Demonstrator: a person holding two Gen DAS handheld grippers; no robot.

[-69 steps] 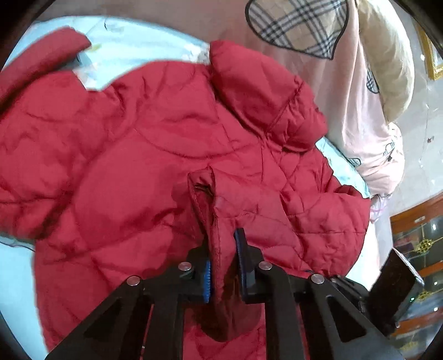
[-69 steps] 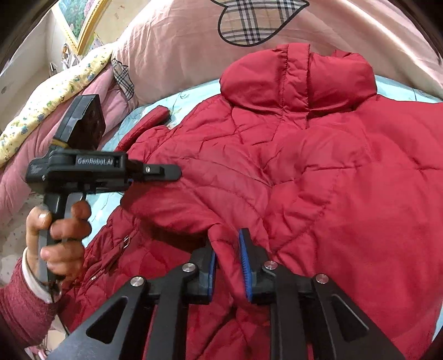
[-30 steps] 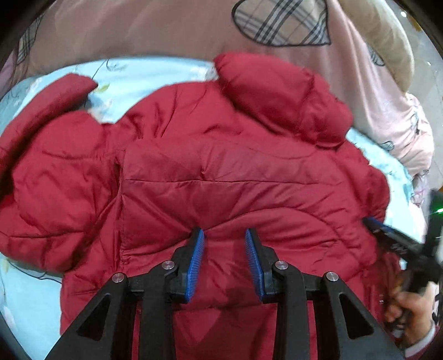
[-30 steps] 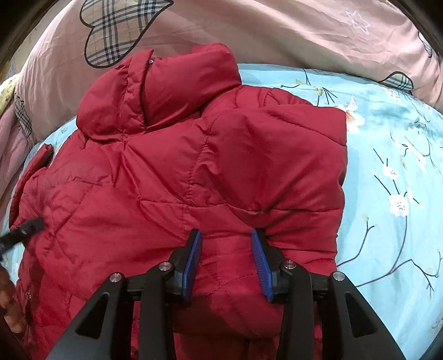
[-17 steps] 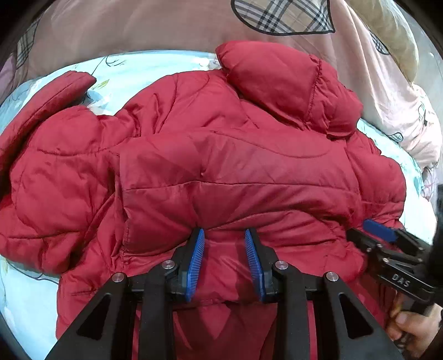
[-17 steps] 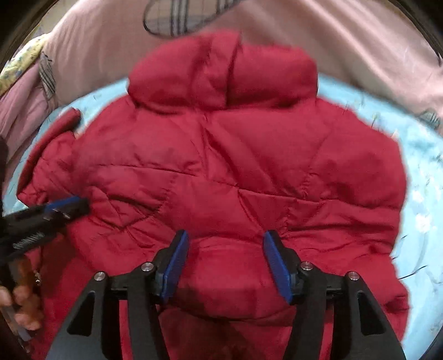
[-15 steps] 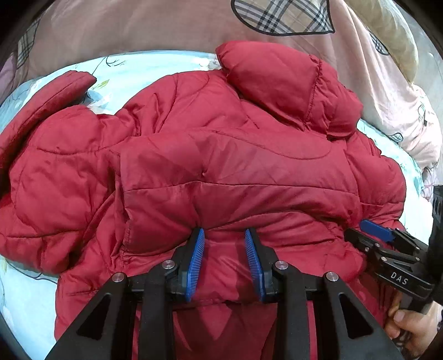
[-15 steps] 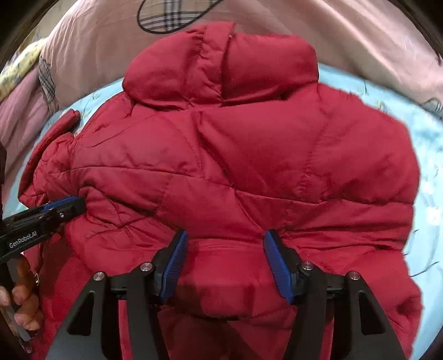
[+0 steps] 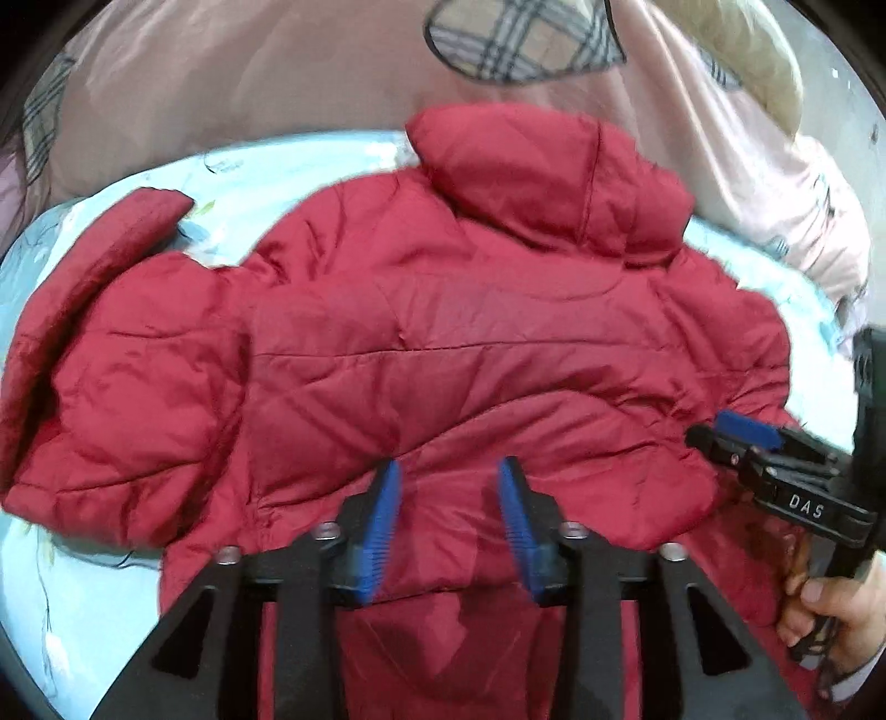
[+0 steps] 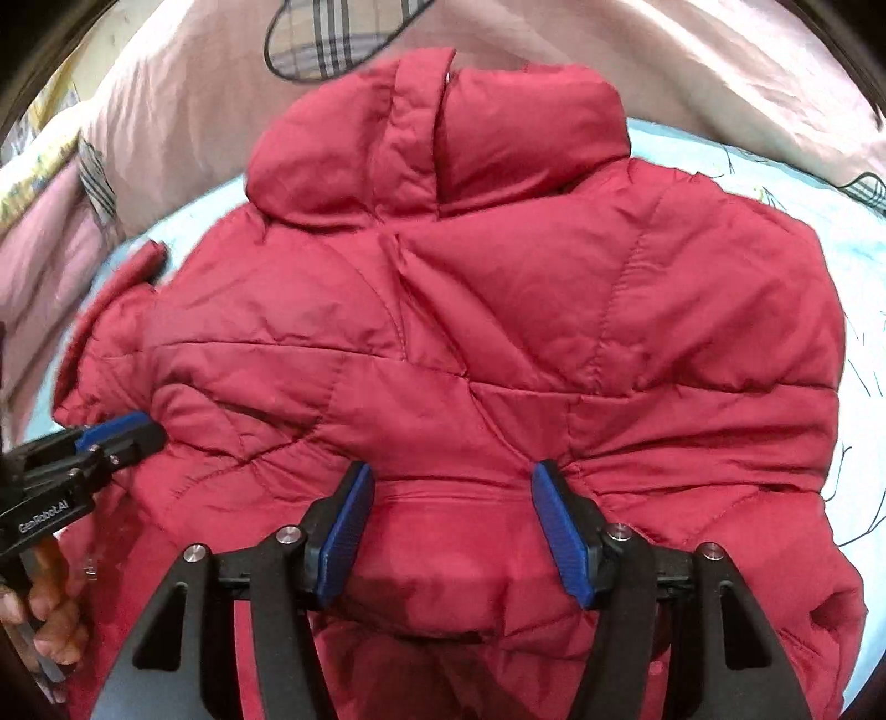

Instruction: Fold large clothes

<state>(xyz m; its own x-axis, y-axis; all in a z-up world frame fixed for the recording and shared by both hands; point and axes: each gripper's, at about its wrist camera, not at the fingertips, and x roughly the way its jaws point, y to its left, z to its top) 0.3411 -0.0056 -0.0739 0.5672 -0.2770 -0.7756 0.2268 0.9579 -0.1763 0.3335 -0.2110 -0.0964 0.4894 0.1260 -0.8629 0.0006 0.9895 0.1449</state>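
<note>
A red quilted puffer jacket [image 9: 443,343] lies on the bed with its hood [image 9: 548,183] at the far end; it also fills the right wrist view [image 10: 498,343]. One sleeve [image 9: 111,260] sticks out at the left. The lower part is folded up over the body. My left gripper [image 9: 449,476] is open, its jaws apart over the folded edge, holding nothing. My right gripper [image 10: 449,476] is open wide over the same edge, empty. Each gripper shows in the other's view: the right one [image 9: 736,429], the left one [image 10: 119,429].
The jacket rests on a light blue floral sheet [image 10: 786,183]. A pink quilt with a plaid heart patch [image 9: 526,44] is bunched behind the hood. A cream pillow [image 9: 775,72] lies at the far right.
Both grippers had held jacket fabric shut, carried it up over the body and let go. Since half a second ago both have opened a little wider and drawn back slightly.
</note>
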